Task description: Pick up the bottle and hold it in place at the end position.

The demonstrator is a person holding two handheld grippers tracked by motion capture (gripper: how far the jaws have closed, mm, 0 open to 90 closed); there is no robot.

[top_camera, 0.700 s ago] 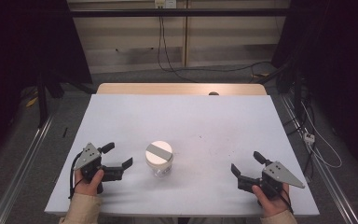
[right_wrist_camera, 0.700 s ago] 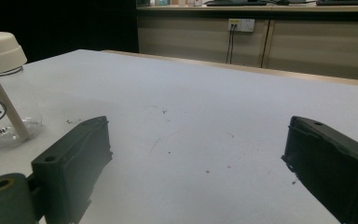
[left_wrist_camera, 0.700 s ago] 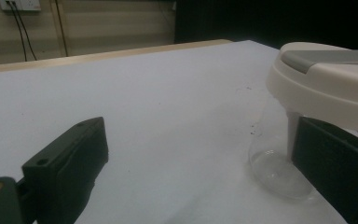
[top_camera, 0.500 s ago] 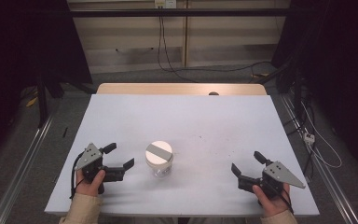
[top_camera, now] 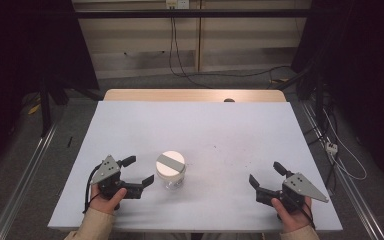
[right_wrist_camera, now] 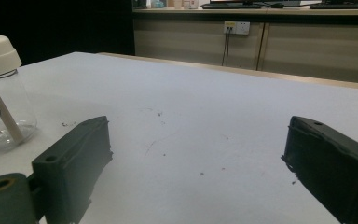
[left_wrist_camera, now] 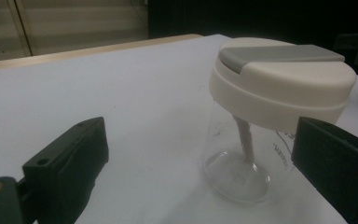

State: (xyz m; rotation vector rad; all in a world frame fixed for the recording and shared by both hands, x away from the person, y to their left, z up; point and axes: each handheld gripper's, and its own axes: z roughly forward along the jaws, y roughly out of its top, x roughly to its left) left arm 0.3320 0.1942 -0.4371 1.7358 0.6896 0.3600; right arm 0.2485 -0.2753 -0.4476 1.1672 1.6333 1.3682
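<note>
A clear glass jar [top_camera: 170, 171] with a cream lid crossed by a grey strip stands upright on the white table [top_camera: 205, 130], near its front. From the lid [left_wrist_camera: 279, 79] a stem reaches down to the jar's bottom. My left gripper [top_camera: 138, 171] is open just left of the jar, jaws pointing at it, apart from it. In the left gripper view the jar [left_wrist_camera: 242, 158] stands ahead, nearer the right jaw. My right gripper [top_camera: 265, 174] is open near the front right corner with nothing between its jaws. The jar [right_wrist_camera: 2, 116] stands far off at the left edge of the right gripper view.
A wooden strip [top_camera: 195, 95] runs along the table's far edge, with a small dark thing [top_camera: 229, 100] on it. Cables [top_camera: 330, 145] and a socket strip lie on the floor at the right. Metal rails [top_camera: 25, 175] flank the table.
My left gripper has crept a little to the right, closer to the jar. The right gripper and the jar have not moved.
</note>
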